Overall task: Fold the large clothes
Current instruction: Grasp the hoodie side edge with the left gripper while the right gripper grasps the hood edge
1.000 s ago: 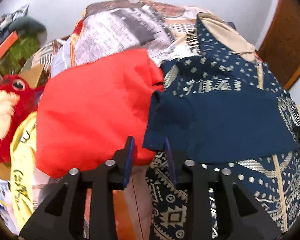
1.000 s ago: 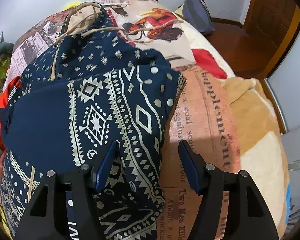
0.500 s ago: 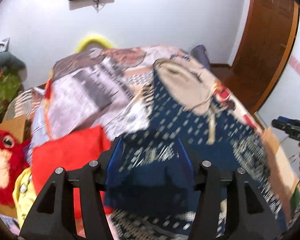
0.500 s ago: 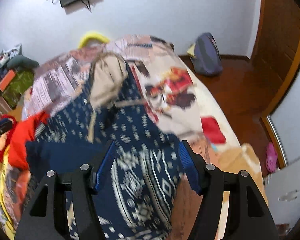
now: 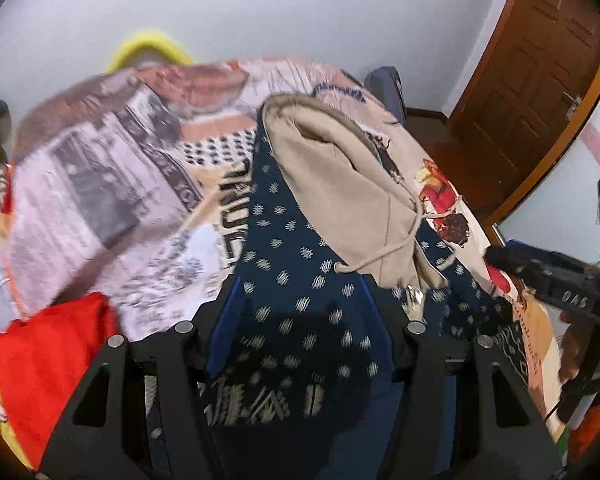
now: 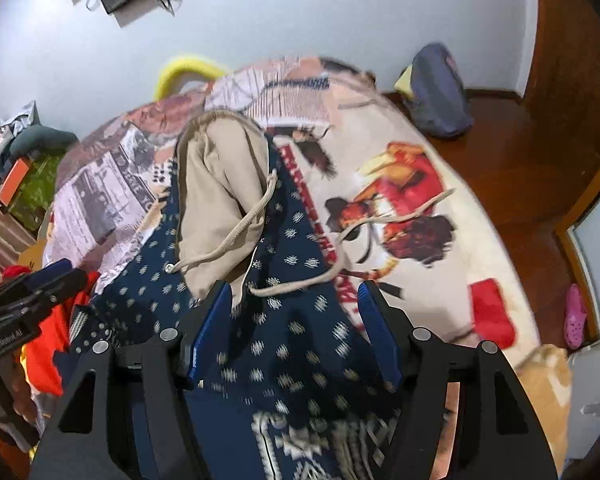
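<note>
A navy hoodie (image 5: 300, 280) with a white pattern lies on the bed, its beige-lined hood (image 5: 340, 184) and drawstrings pointing toward the far wall. It also shows in the right wrist view (image 6: 296, 320), hood (image 6: 220, 192) at the far end. My left gripper (image 5: 298, 308) is open and empty above the hoodie's body. My right gripper (image 6: 296, 320) is open and empty above the same body. Each gripper shows at the edge of the other's view.
A printed bedspread (image 5: 100, 184) covers the bed. A red garment (image 5: 48, 352) lies at the left edge. A blue backpack (image 6: 440, 92) stands on the wooden floor by the wall, a pink shoe (image 6: 576, 316) at right. A door (image 5: 540, 64) is at far right.
Both grippers have lifted and tilted up from close over the folded lower hoodie, now looking along it toward the hood and wall. The left gripper's jaws opened wider.
</note>
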Tool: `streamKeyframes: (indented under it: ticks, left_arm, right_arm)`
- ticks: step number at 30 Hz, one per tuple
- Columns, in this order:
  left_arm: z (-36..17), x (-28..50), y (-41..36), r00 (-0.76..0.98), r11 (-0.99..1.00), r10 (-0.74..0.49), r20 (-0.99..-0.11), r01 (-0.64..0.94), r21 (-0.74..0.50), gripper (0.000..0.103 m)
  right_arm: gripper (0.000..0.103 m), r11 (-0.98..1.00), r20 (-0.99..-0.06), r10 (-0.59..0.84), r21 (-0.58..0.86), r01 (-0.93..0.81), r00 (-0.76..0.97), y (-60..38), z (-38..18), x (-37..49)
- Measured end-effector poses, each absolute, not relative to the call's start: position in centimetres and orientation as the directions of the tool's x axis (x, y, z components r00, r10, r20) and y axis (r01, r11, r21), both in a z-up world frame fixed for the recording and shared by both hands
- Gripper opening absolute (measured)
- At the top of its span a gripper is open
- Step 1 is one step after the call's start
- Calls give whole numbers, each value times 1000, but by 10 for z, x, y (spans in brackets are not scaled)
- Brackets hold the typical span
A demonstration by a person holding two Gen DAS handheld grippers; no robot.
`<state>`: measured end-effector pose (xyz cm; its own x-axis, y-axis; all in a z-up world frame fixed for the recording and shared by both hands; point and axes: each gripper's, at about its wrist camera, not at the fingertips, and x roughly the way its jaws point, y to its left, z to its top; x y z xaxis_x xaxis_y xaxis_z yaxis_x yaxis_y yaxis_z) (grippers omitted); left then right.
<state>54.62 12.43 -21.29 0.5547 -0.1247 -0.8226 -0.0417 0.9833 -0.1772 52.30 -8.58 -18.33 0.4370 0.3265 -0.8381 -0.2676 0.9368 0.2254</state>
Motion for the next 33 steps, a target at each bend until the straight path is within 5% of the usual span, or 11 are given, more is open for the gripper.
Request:
streamKeyframes:
  ticks: [9,20,26,27,28,30,33]
  left_arm:
    - [-276,604,142,492,936,-192,-849,-169,-310,58]
    - [-297,618,144,517,940,-187,-835,-152,-305,58]
    - [-298,615,144,531,939,-183,-827,-154,-307,48]
    - [-297,615,143,534,944,-175,-827,-150,-296,39]
    - [-294,613,141,540,947,-168,-825,-143,-287,33]
    - [-284,612,135,549,959,-143,-823,-128,-253,10]
    - [-269,607,128,554,975,-97,-827,-113,-189,5]
  right_arm:
    - [61,943,-885,329,287,-170,330,-69,-247,581]
    - [62,904,-863,427,405,-138,268,-61,-268,593]
    - [61,929,-878,360,303,-214,316,-44,-275,594]
    - [58,930,-878,360,310,-199,316,-46,-278,596]
    - [38,932,-878,356,310,-186,320,-48,-278,597]
    - [14,939,-882,339,296,-173,329,-50,-277,599]
    - [11,944,-869,328,284,-169,370,-55,-265,592]
